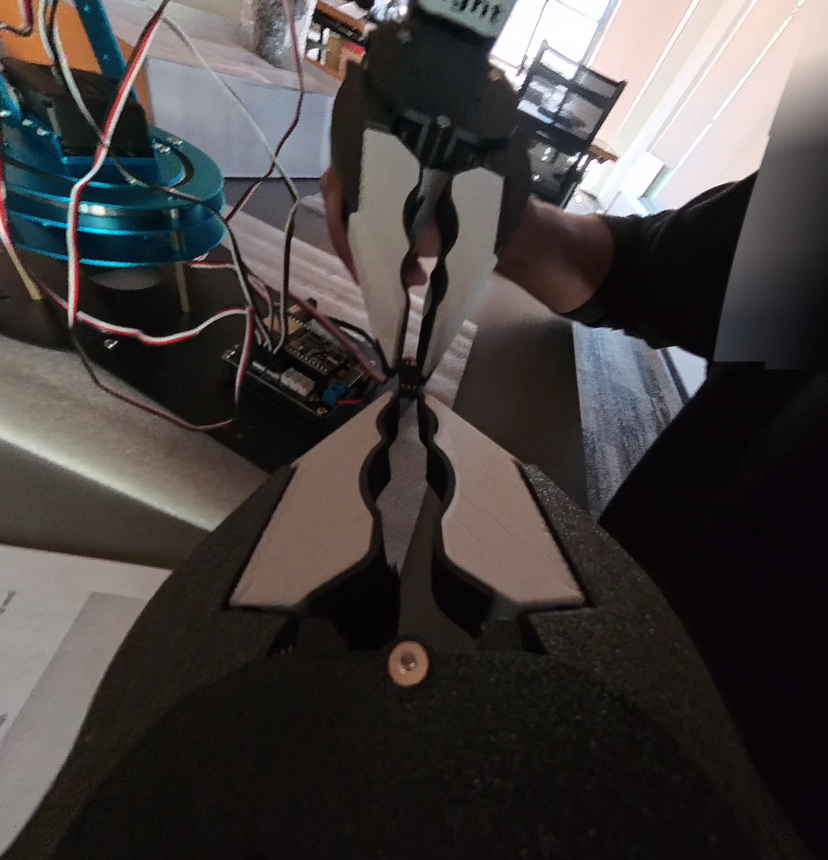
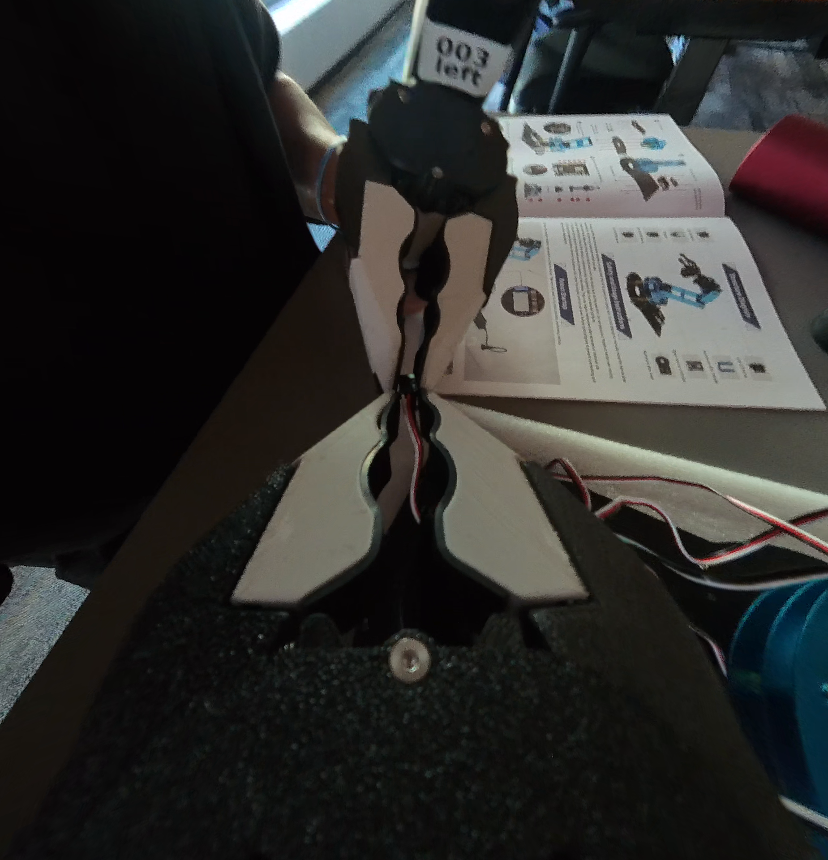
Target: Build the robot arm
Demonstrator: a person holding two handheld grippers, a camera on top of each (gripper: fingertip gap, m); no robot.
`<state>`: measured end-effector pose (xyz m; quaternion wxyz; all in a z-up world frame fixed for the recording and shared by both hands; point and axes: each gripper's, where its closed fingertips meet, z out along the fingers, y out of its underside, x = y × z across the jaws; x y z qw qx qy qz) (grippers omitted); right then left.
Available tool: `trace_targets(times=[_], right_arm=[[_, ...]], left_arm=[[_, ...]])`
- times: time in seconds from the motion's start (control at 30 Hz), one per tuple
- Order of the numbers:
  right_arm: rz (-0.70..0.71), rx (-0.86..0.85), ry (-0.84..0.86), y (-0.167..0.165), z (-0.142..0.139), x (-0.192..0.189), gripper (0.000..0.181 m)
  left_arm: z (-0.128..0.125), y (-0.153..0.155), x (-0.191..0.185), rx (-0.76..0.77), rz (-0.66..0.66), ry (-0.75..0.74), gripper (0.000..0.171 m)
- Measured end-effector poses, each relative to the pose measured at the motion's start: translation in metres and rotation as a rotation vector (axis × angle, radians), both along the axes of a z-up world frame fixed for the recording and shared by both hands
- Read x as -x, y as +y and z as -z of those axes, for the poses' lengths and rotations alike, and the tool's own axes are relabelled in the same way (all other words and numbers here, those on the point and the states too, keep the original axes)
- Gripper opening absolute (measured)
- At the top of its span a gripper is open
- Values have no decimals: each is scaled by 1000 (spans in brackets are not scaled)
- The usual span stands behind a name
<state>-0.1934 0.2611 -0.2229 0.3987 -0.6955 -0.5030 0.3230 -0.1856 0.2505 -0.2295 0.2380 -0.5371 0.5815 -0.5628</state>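
My left gripper (image 1: 407, 395) and my right gripper (image 2: 409, 400) meet tip to tip above the table. A small black connector (image 1: 408, 378) sits between the two sets of tips, also seen in the right wrist view (image 2: 407, 384). My right gripper is shut on the red, white and black servo wire (image 2: 416, 465) that runs back between its fingers from the connector. My left gripper is shut on the connector's other end. The right gripper (image 1: 405, 360) shows from the front in the left wrist view, and the left gripper (image 2: 407, 372) in the right wrist view.
A blue robot arm base (image 1: 100, 195) stands on a black plate at the left with several loose servo wires (image 1: 77, 260). A control board (image 1: 305, 372) lies beside the tips. An open instruction booklet (image 2: 635, 302), white foam (image 2: 542, 446) and a red object (image 2: 798, 177) lie on the table. Less than 4 cm separates the two grippers' tips. From either gripper's tips it is about 15 cm to the blue robot arm base (image 1: 100, 195).
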Motion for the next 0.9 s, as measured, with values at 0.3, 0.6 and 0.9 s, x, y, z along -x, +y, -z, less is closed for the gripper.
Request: trace_targets(times=[0.3, 0.6, 0.9], right_arm=[[-29, -291, -774, 28, 16, -57, 7], [-383, -369, -1241, 38, 36, -59, 7], [-556, -503, -1634, 36, 43, -64, 6]], left_arm=[[-12, 24, 67, 19, -285, -9, 17], [-14, 13, 157, -61, -540, -67, 17], [-2, 22, 211, -109, -651, -92, 17]])
